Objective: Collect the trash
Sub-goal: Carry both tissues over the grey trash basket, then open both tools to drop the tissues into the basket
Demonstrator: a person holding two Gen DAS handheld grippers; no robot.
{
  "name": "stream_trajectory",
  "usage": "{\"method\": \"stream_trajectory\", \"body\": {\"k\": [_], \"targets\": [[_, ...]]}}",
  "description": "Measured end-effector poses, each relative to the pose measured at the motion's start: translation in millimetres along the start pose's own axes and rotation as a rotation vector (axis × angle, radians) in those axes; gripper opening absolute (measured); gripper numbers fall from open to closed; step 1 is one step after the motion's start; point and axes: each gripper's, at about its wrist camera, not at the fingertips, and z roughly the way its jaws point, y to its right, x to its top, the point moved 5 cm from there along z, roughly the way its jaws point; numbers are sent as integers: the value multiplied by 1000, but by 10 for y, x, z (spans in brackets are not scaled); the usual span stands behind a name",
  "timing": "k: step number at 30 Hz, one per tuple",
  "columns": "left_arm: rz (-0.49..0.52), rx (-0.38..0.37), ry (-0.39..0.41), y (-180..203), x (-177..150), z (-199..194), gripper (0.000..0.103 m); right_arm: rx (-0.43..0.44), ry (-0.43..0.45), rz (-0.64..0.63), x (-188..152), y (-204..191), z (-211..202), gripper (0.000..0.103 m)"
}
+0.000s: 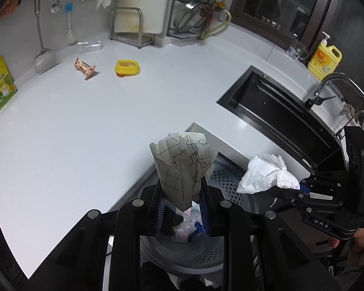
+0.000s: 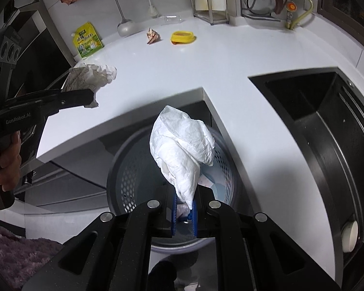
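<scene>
My left gripper (image 1: 182, 194) is shut on a crumpled printed paper wrapper (image 1: 184, 167) and holds it above the perforated grey trash bin (image 1: 230, 184), which has some trash inside. My right gripper (image 2: 184, 206) is shut on a crumpled white tissue (image 2: 182, 150) and holds it over the same bin (image 2: 123, 184). The right gripper with its tissue (image 1: 267, 172) shows at the right of the left wrist view. The left gripper with its wrapper (image 2: 89, 77) shows at the left of the right wrist view. A crumpled snack wrapper (image 1: 85, 67) and a yellow lid (image 1: 127, 67) lie far back on the white counter (image 1: 85, 133).
A black sink (image 1: 279, 106) with a faucet (image 1: 339, 84) is set in the counter on the right. A yellow soap bottle (image 1: 324, 58), a green pouch (image 1: 0, 84), a hanging ladle (image 1: 43, 58), a cutting board rack (image 1: 131, 26) and a dish rack (image 1: 196, 7) line the back.
</scene>
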Motion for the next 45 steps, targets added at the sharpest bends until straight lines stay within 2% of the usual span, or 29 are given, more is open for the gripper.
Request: {"method": "stream_trajectory", "body": {"k": [9,15,22,39,42,43,45], "targets": [[22,-29,-72,143,-213,226,24,12,-46,22,-222,38,92,9],[13,-60,-136,196,-378,442,24,20,-99,22,-343,36,230,9],[5,-63,-209,173,-538,704,24,25,-163,41,-467,83,420,9],[55,-59,-300,137,-593,988,25,37,-234,26,-494,48,706,10],[52,-71,-320,136,-626,1035,27,42,-258,34,-511,48,766,17],[52,-75,-328,142,-633,1052,30,46,-268,41,-520,49,786,26],[57,-91,-354,169,-672,1089,32,41,-271,37,-533,50,793,29]]}}
